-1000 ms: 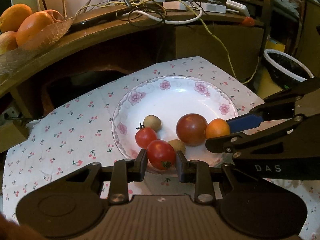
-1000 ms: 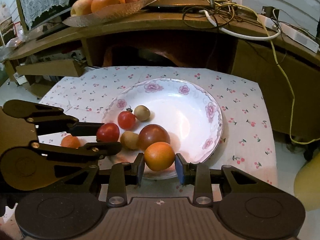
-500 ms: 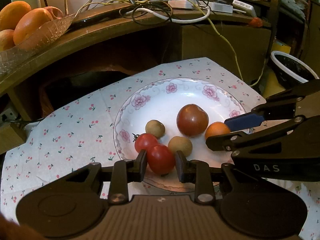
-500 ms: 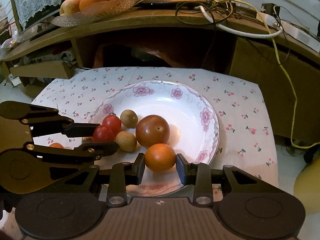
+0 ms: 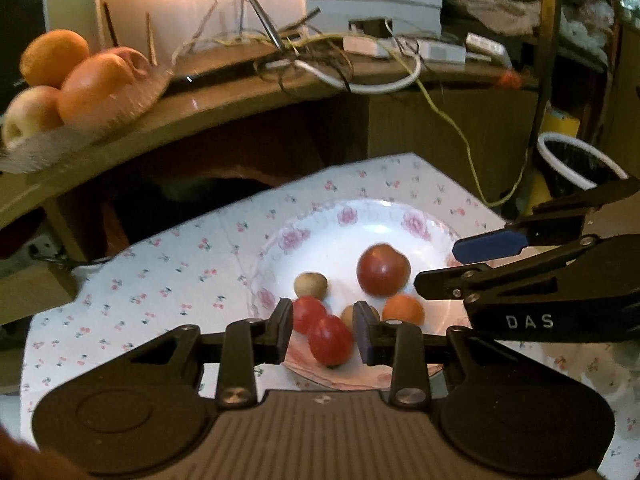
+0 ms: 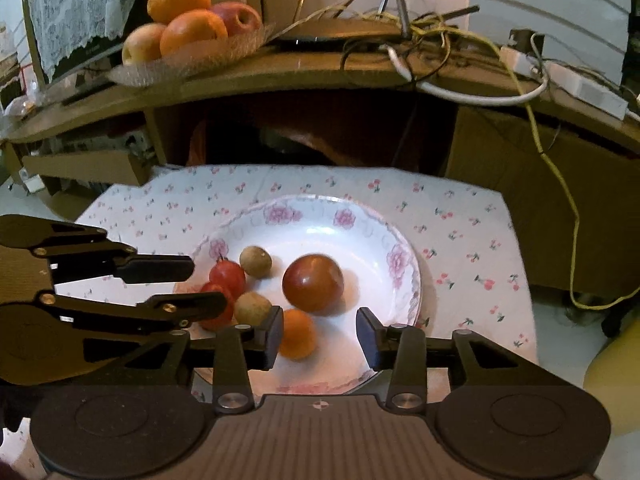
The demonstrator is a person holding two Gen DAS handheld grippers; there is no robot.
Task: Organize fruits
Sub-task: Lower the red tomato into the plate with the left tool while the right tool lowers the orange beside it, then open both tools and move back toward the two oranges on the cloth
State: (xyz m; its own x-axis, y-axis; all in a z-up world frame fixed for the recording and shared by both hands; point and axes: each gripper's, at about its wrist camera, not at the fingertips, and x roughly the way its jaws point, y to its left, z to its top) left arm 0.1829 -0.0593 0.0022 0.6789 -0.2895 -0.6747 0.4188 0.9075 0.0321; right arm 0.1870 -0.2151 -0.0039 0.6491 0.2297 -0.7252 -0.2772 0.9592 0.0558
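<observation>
Left claw (image 5: 323, 330) is spread around a cherry tomato (image 5: 330, 340) at the plate's (image 6: 404, 276) near rim; right claw (image 6: 319, 334) is released beside the small orange (image 6: 297, 334). Soft, slippery skins: best gripped gently across the middle.

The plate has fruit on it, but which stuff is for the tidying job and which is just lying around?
For the job:
- plate
- two red tomatoes
- big dark tomato
- orange fruit
- two small brown fruits
- left gripper and right gripper, both open

Just lying about:
- fruit bowl on the shelf
- cables
- bin
- tablecloth
</observation>
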